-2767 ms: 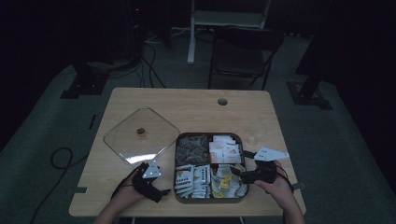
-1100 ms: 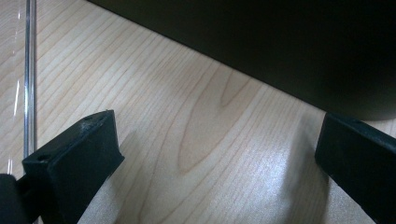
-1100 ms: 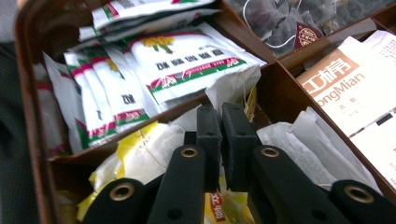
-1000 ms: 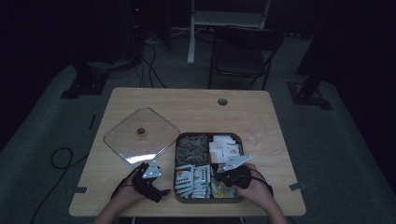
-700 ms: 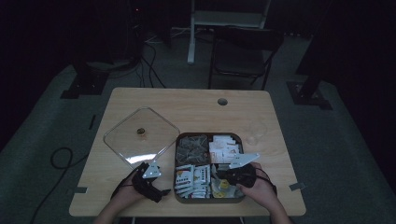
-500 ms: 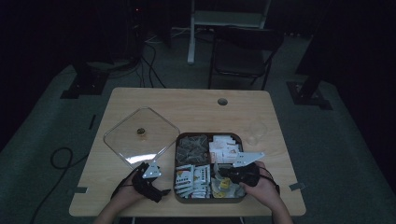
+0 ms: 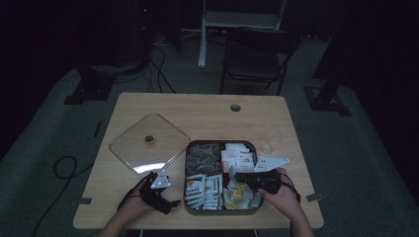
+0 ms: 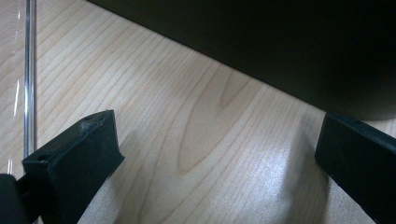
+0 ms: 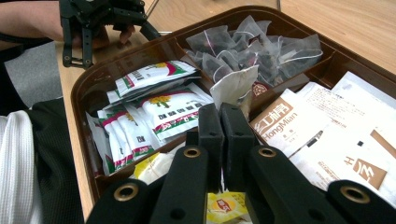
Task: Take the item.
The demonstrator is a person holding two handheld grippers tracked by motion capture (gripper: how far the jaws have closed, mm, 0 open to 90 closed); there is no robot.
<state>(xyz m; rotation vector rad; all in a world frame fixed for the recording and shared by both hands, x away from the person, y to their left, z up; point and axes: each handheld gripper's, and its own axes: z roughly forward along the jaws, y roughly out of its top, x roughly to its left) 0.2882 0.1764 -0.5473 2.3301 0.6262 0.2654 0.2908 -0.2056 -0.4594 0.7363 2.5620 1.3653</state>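
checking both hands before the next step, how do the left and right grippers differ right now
The left gripper has its jaws wide apart with nothing but bare table between them; the right gripper has its jaws pressed together on a white tea bag. The left gripper sits on the wood beside the brown tray; the right gripper is over the tray's compartments. Both are black and hand-held.

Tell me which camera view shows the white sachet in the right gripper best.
The right gripper view: the white sachet stands up close between the shut jaws of the right gripper, above the brown tray. In the high view it is a small pale sliver. The left gripper view faces bare tabletop.
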